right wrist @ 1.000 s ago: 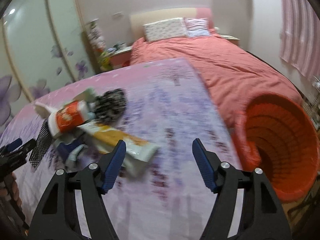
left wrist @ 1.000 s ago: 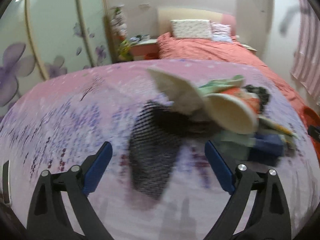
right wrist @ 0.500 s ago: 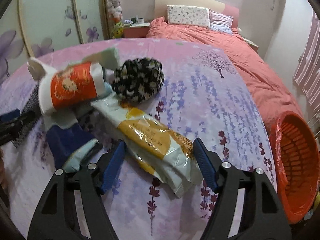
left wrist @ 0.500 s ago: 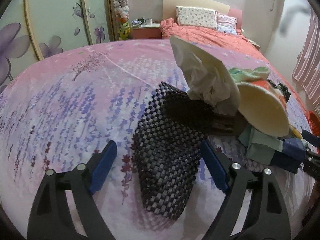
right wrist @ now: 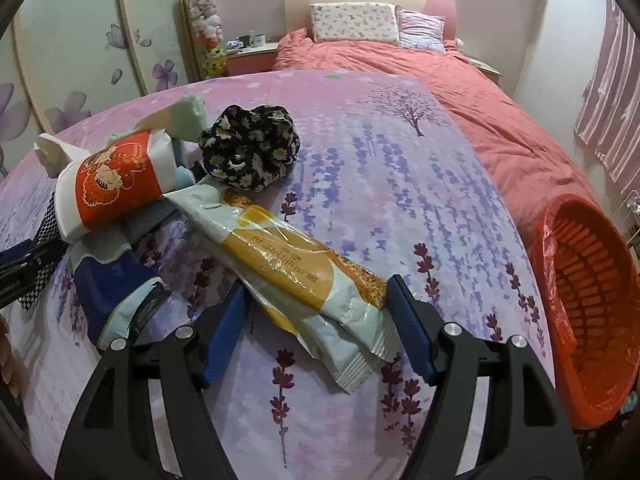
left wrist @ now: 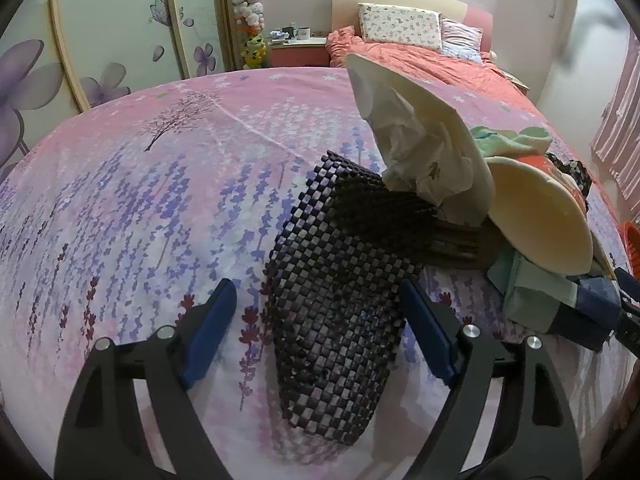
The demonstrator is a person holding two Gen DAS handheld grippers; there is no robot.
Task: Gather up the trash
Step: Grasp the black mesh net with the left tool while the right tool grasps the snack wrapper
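Observation:
A pile of trash lies on a lavender-print sheet. In the left wrist view my left gripper (left wrist: 318, 304) is open, its blue pads on either side of a black mesh mat (left wrist: 340, 280); behind it are crumpled white paper (left wrist: 416, 152) and the cream base of a paper cup (left wrist: 540, 224). In the right wrist view my right gripper (right wrist: 316, 300) is open around the near end of a yellow and white snack wrapper (right wrist: 288, 264). The red and white paper cup (right wrist: 108, 180), a black floral cloth (right wrist: 252, 148) and a blue and grey glove (right wrist: 116, 296) lie to its left.
An orange basket (right wrist: 592, 288) lined with a red bag stands off the sheet's right edge. A bed with a coral cover (right wrist: 440, 76) and pillows is behind. A wardrobe with purple flower doors (left wrist: 100, 40) and a nightstand (left wrist: 300, 48) stand at the back left.
Both grippers have moved down and closer to the pile. The left now straddles the black mesh mat; the right now straddles the snack wrapper. Both stay open.

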